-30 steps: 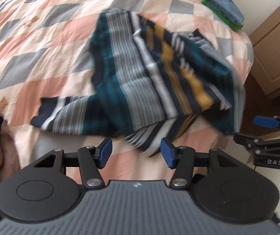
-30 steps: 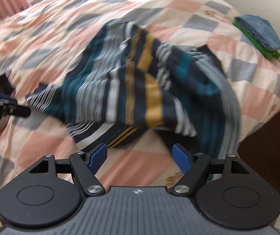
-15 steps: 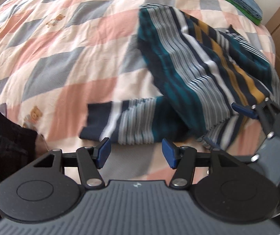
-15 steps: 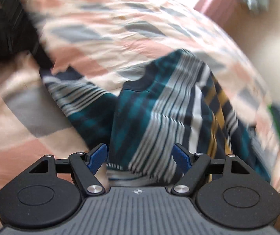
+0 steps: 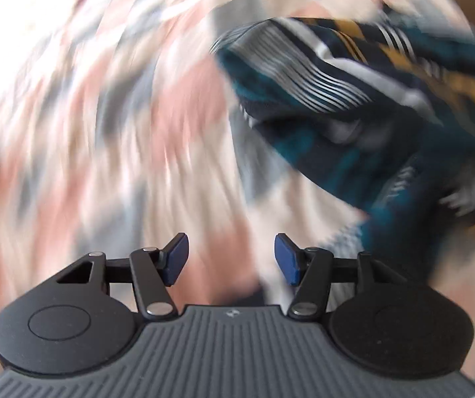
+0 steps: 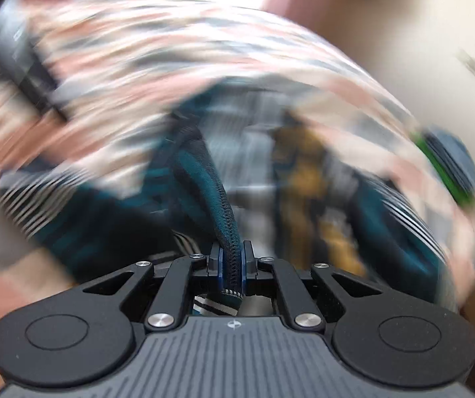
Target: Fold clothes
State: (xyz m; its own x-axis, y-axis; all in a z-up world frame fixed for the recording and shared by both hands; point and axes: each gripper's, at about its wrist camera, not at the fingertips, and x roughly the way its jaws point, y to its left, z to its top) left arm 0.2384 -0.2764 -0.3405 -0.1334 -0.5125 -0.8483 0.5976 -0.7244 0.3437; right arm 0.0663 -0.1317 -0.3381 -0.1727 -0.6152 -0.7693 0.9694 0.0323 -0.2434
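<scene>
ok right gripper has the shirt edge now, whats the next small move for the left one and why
Probably bring the left gripper across to a free edge of the striped shirt and close on it. Its jaws stand open with only the quilt between them, while the right gripper alone pinches a hem, so the shirt hangs bunched.

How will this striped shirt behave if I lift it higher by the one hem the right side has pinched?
Probably floppy: the striped shirt lies bunched and creased on the quilt, so it should hang and fold over itself. The right hand-held gripper is shut on a stitched hem, which looks unlikely to slip. The left hand-held gripper is open and empty, so the rest would likely trail.
</scene>
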